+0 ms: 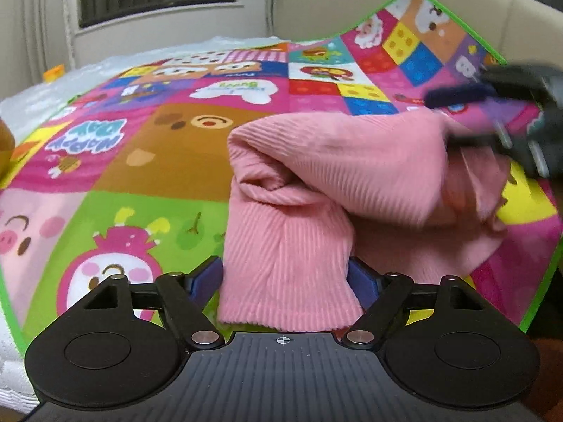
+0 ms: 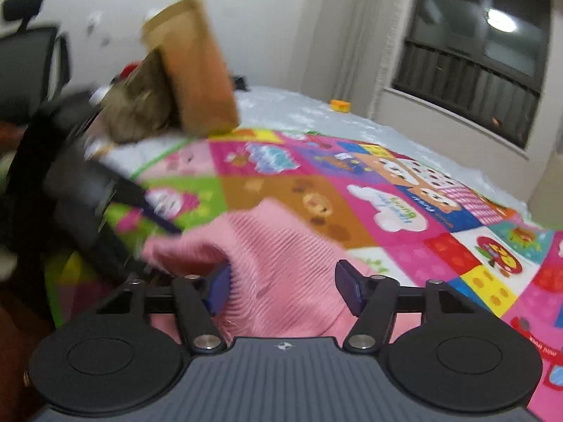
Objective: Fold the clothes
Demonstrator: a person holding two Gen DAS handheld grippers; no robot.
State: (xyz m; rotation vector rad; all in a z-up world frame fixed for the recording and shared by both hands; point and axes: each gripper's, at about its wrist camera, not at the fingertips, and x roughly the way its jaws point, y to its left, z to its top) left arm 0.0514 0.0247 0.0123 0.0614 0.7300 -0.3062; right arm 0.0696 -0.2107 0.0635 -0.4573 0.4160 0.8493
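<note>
A pink ribbed garment [image 1: 316, 176] lies bunched on the colourful cartoon mat [image 1: 147, 161]. In the left wrist view one end of it runs between the blue pads of my left gripper [image 1: 285, 277], whose jaws stand wide apart beside the cloth. My right gripper [image 1: 440, 119] is blurred at the upper right, with its fingers spread at the garment's far end. In the right wrist view the pink garment [image 2: 281, 256] fills the gap of the right gripper [image 2: 283, 288], which is open too. A finger [image 2: 155, 214] of the left gripper is blurred at the left.
The mat covers a white bed [image 2: 299, 112] with a beige headboard [image 1: 352, 7]. A cardboard box [image 2: 197, 66] and a black office chair [image 2: 28, 63] are at the left of the right wrist view. Behind the bed is a dark window [image 2: 475, 59], and a small orange object [image 2: 340, 105] lies on it.
</note>
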